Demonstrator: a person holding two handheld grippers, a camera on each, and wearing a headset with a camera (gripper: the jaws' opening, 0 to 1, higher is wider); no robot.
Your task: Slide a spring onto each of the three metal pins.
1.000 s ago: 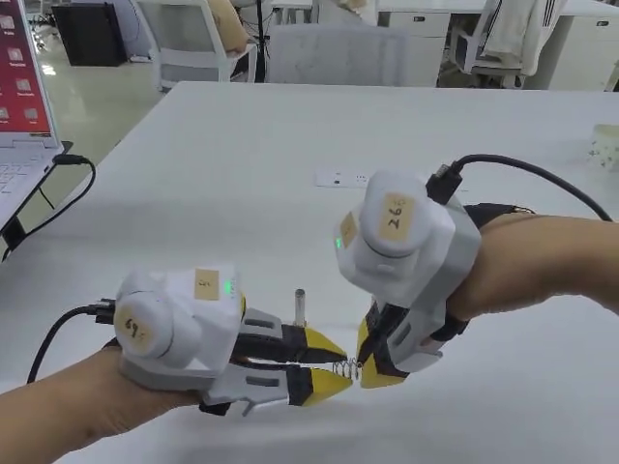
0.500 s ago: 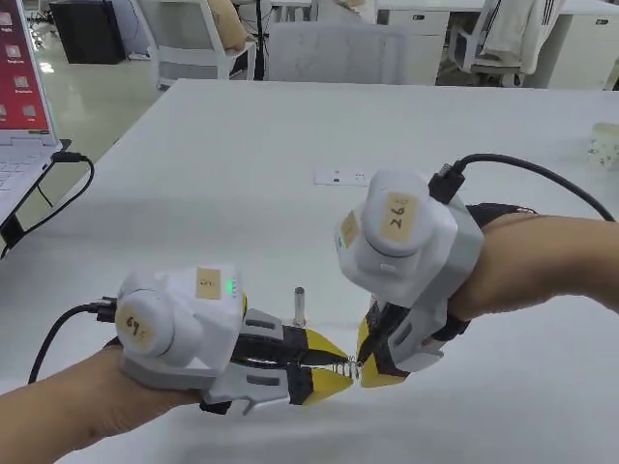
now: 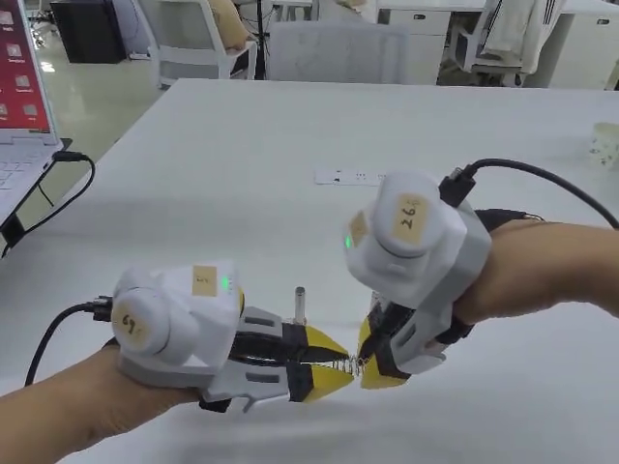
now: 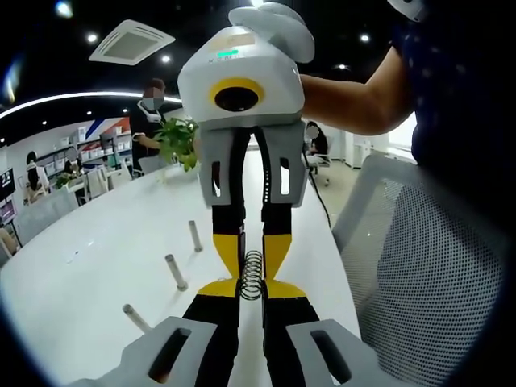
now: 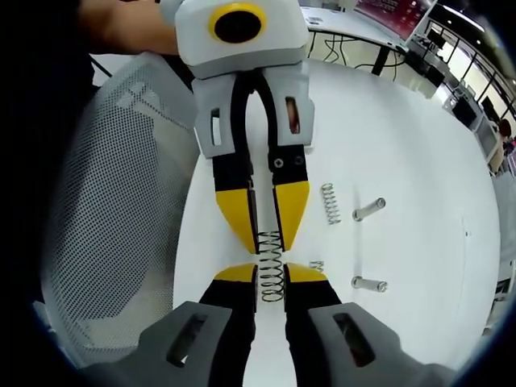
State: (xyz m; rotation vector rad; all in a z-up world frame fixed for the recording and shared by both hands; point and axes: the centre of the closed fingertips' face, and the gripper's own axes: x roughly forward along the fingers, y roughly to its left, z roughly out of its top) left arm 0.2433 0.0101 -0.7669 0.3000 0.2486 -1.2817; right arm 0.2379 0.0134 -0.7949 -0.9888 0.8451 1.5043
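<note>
A small coil spring [image 3: 345, 364] hangs just above the white table [image 3: 242, 174], held end to end between the two grippers. My left gripper [image 3: 340, 373] comes in from the lower left and is shut on one end. My right gripper [image 3: 372, 371] reaches down from the right and is shut on the other end. In the left gripper view the spring [image 4: 252, 274] stands between my own yellow tips [image 4: 251, 289] and the right gripper [image 4: 252, 248]. Three upright metal pins [image 4: 175, 272] stand bare to the left. A loose spring [image 5: 329, 201] lies beside two pins [image 5: 368, 210].
A laptop [image 3: 19, 106] and a black cable [image 3: 68, 203] lie at the far left. A white power strip [image 3: 343, 178] sits mid-table and a paper cup [image 3: 607, 145] at the right edge. A grey mesh chair [image 5: 121, 185] stands by the table's near edge.
My right gripper's body has shifted slightly right and tilted. The spring stays held between both grippers' tips, and the left gripper has barely moved.
</note>
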